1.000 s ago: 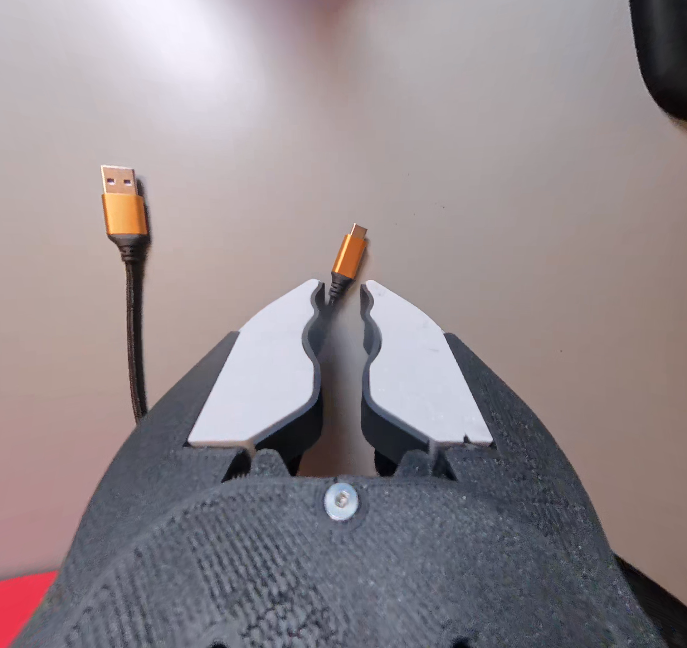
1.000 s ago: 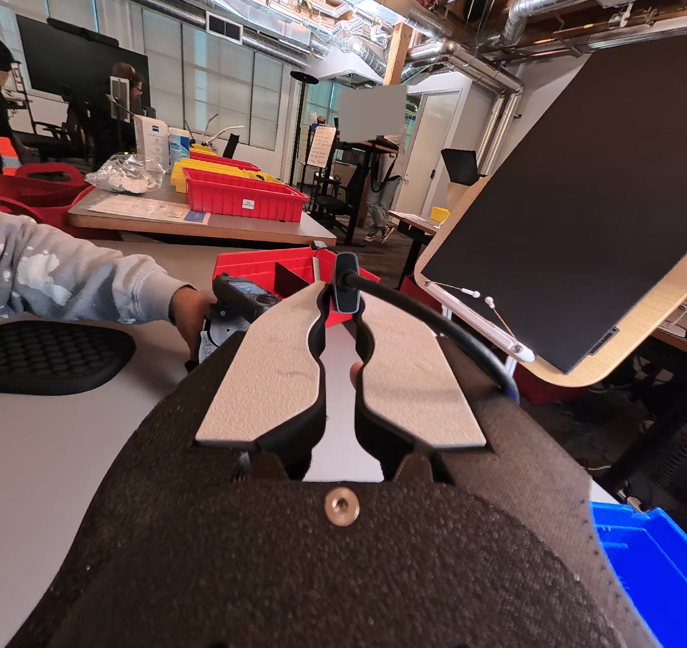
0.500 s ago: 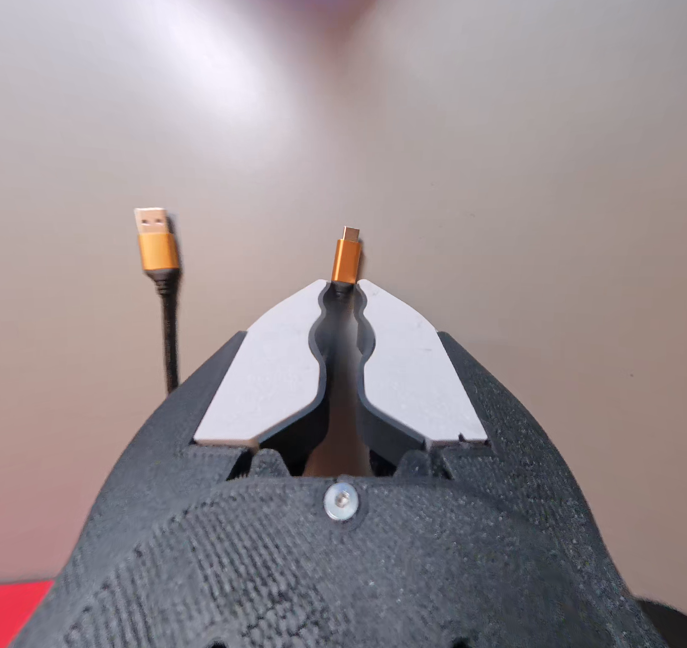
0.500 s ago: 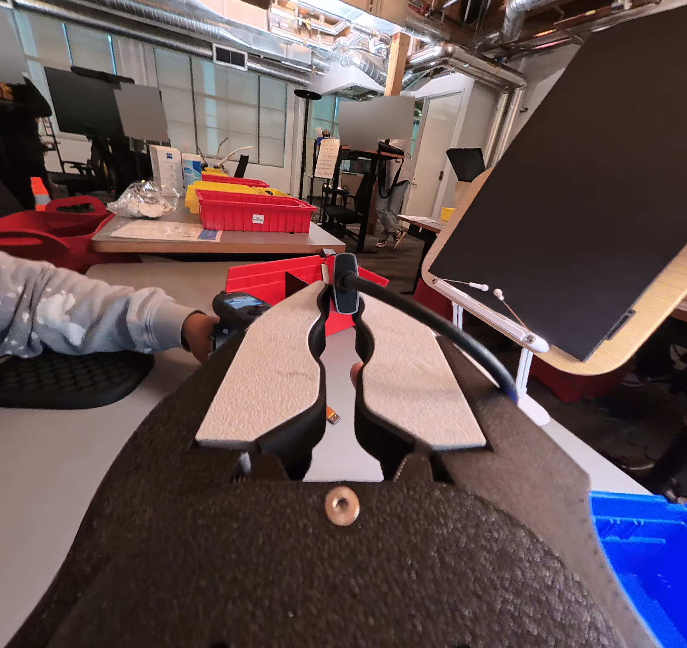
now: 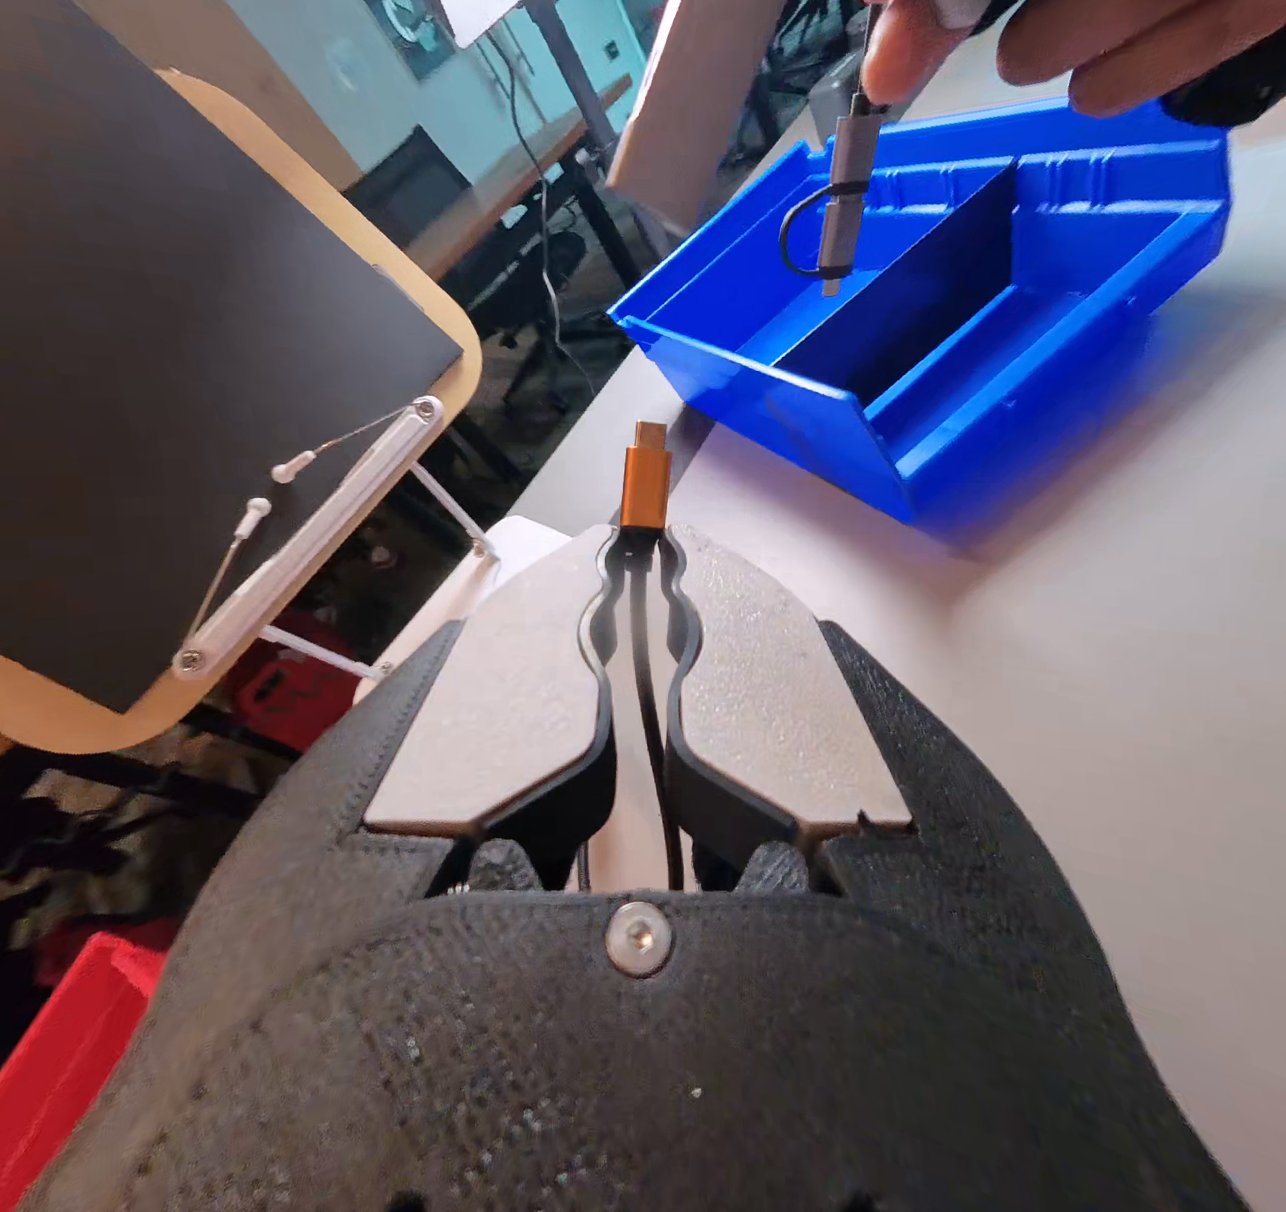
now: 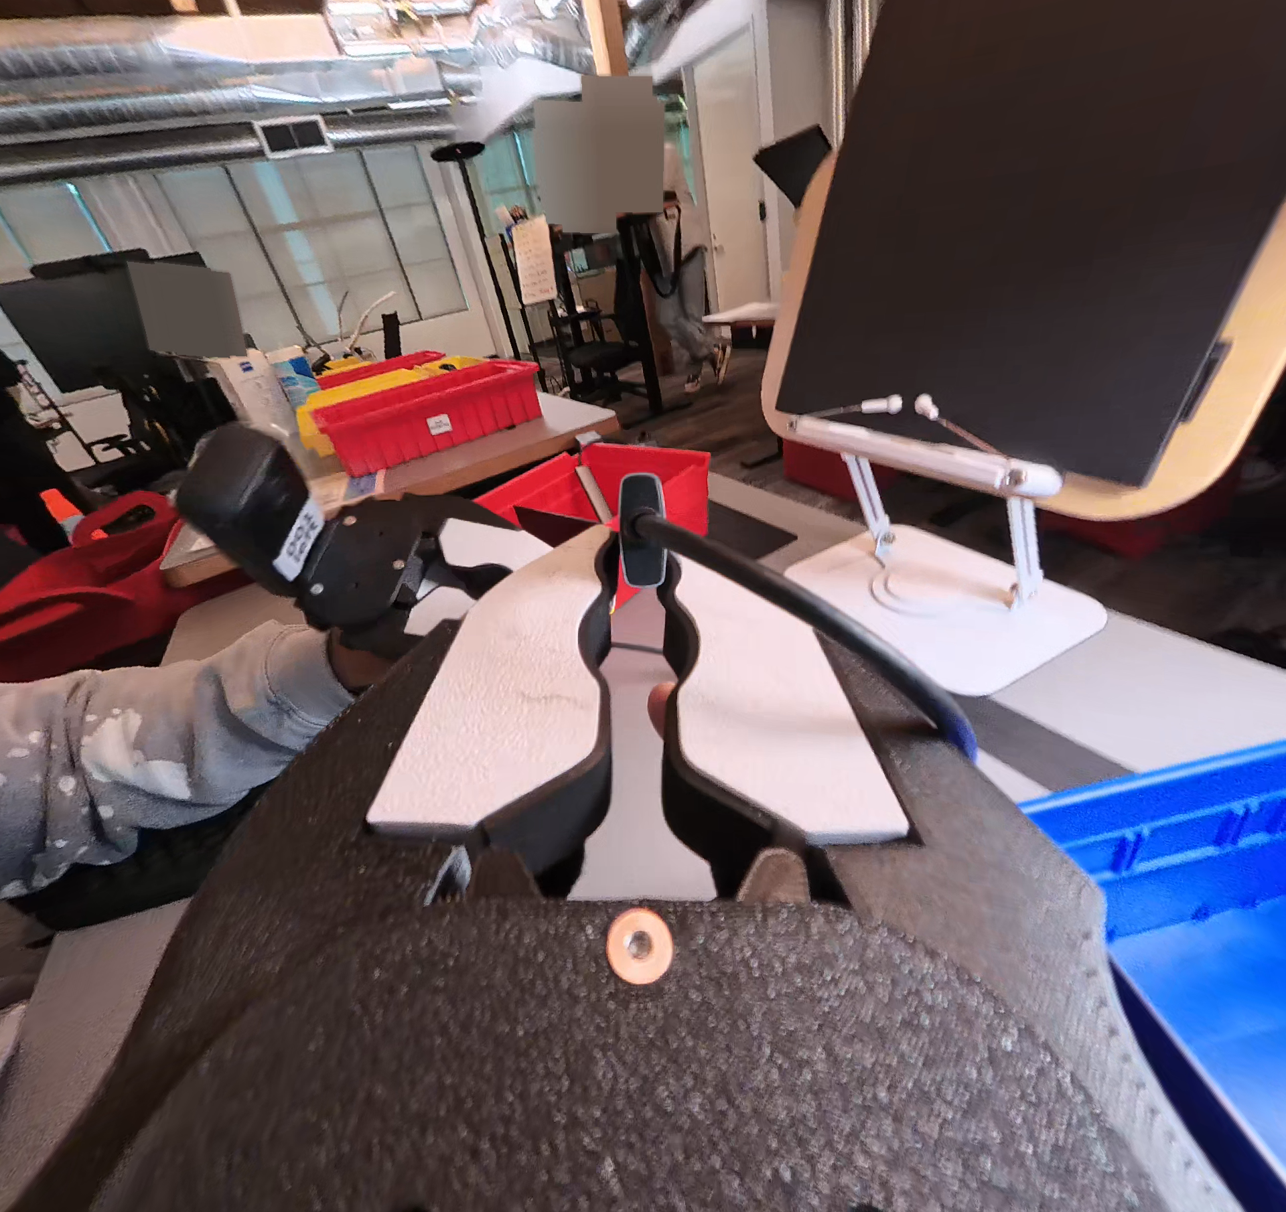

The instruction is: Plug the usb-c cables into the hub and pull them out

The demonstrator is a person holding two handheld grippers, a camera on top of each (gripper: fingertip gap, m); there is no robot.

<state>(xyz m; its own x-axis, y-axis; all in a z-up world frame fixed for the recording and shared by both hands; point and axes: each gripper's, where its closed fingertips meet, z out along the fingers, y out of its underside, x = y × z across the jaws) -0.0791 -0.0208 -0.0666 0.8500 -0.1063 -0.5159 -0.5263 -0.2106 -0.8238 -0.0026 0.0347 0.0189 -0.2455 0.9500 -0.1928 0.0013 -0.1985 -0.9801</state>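
Both grippers pinch: left gripper (image 5: 641, 538) an orange metal usb-c plug (image 5: 646, 483), right gripper (image 6: 639, 538) a black hub (image 6: 640, 530). Insertion pending; the plug needs aligning with a port.

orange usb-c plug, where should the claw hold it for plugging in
Grip the orange usb-c plug at the rear of its orange shell, coming from behind along the cable, as the left claw does now. That leaves the metal tip bare, pointing straight ahead.

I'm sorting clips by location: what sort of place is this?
Probably an open workshop or lab office: exposed ceiling ducts, worktables with red parts bins, and a blue bin on the table.
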